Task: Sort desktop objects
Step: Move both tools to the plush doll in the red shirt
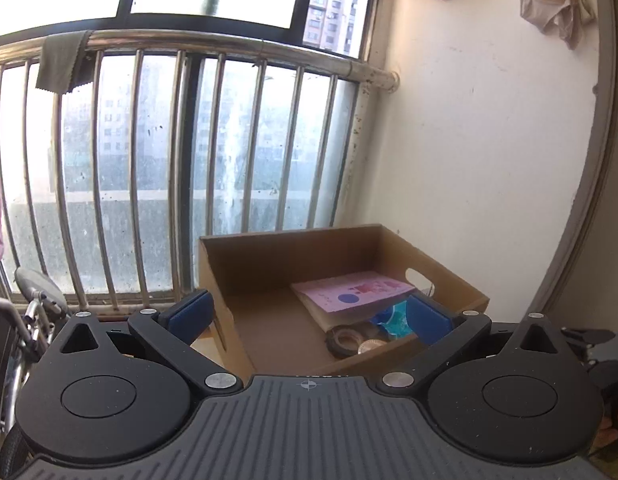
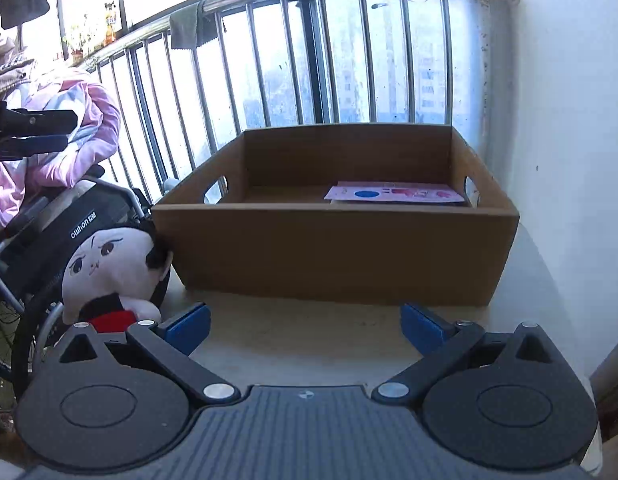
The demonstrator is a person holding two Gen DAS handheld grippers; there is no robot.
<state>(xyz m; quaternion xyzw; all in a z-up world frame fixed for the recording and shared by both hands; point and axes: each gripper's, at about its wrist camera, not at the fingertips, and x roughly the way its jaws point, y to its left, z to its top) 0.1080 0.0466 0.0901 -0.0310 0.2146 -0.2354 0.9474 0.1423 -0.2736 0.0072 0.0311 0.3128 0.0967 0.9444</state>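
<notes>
An open brown cardboard box [image 1: 269,264] [image 2: 337,248] with handle holes sits on a pale table by the window railing. Inside it lies a pink book [image 1: 351,291] [image 2: 395,193] with a blue dot, propped over a roll of tape [image 1: 346,340] and a blue item [image 1: 393,318]. My left gripper [image 1: 309,314] is open above the box's near side, nothing between its blue pads [image 1: 191,312]. My right gripper [image 2: 305,326] is open over the bare tabletop [image 2: 305,340] in front of the box, holding nothing. The left gripper [image 2: 29,136] also shows at the left edge of the right wrist view.
A plush doll [image 2: 113,272] leans against the box's left corner, beside a wheelchair [image 2: 69,224]. A pink sleeve [image 2: 69,128] is at left. The metal railing [image 1: 189,160] runs behind the box, and a white wall [image 1: 489,140] stands to its right.
</notes>
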